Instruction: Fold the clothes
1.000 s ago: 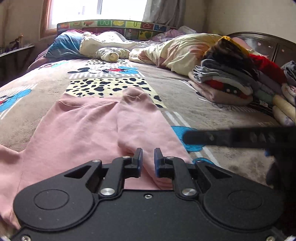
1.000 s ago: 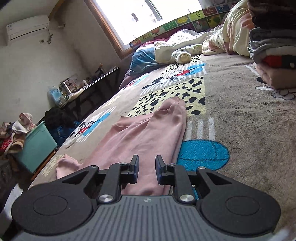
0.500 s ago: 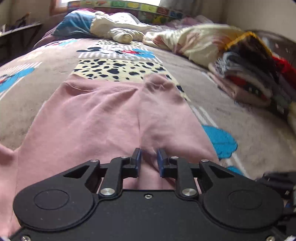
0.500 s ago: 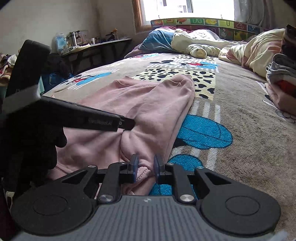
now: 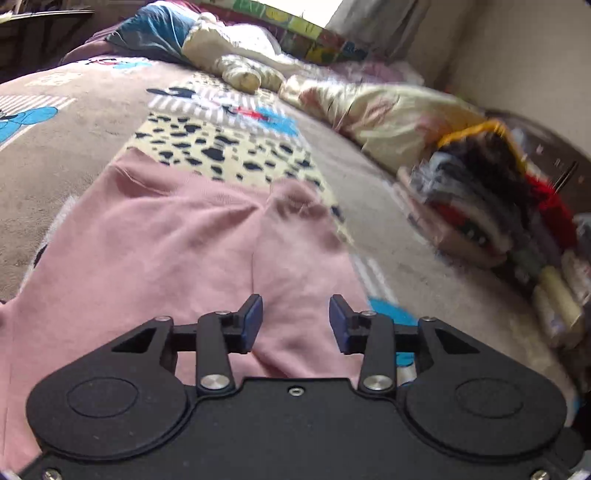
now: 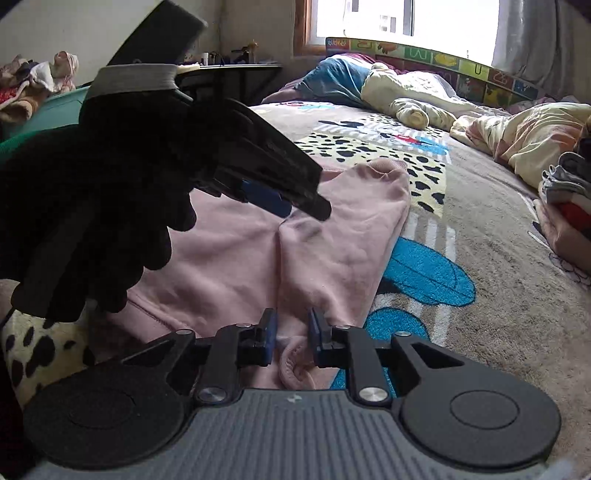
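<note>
Pink garment (image 5: 184, 251) flat on blanket (image 5: 66, 155), long axis toward pillows (image 6: 417, 96) | left gripper (image 5: 295, 321) wide open, empty, above it | right gripper (image 6: 291, 336) part-open around near hem

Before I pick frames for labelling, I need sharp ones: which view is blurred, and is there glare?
Left wrist view: motion blur smears the stack of folded clothes on the right, while the left gripper stays sharp. Right wrist view: sharp on the pink garment, but the window is blown out white and the gloved hand is nearly black.
</note>
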`<action>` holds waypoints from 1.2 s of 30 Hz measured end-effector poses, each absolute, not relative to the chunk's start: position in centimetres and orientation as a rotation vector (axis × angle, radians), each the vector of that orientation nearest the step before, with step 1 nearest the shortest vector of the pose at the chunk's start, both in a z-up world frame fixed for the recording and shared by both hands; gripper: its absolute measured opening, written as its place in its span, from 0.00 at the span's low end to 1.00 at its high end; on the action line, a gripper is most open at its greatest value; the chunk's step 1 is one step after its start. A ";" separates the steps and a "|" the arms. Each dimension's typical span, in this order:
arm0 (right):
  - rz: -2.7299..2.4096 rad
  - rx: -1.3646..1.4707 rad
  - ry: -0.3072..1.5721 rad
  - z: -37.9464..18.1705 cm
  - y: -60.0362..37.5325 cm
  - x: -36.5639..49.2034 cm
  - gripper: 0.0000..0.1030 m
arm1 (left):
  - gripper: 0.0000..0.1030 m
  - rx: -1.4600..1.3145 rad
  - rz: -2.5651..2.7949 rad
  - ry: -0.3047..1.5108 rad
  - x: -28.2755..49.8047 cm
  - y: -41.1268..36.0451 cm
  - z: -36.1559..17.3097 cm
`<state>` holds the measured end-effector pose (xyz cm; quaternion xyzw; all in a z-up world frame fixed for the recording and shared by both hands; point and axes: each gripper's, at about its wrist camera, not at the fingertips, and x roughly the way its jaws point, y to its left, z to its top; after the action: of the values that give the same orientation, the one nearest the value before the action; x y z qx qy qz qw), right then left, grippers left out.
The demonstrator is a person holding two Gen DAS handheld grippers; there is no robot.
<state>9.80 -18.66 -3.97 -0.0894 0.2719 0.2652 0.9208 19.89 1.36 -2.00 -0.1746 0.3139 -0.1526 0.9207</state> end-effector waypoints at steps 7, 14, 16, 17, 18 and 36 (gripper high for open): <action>0.518 -0.133 0.541 -4.2 -19.5 5.1 0.41 | 0.56 -0.639 -0.163 0.529 10.3 9.8 -2.2; 0.585 -0.217 0.554 -5.0 -14.0 1.2 0.54 | 0.63 -0.876 0.013 0.468 3.2 15.9 -4.6; 0.618 -0.280 0.543 -4.8 -11.7 0.5 0.51 | 0.63 -0.913 0.042 0.456 2.5 16.8 -5.1; 0.633 -0.315 0.536 -4.7 -10.5 0.1 0.50 | 0.63 -0.944 0.045 0.445 2.3 17.1 -5.2; 0.643 -0.345 0.527 -4.5 -9.4 0.0 0.47 | 0.63 -0.974 0.048 0.435 2.2 17.5 -5.4; 0.595 -0.787 0.381 -5.0 7.0 4.9 0.47 | 0.63 -0.655 -0.018 0.480 7.7 19.7 0.9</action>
<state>4.94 7.00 -4.97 -0.3752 0.1816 0.2837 0.8635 7.66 19.69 0.85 -0.3186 0.2333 -0.0087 0.9187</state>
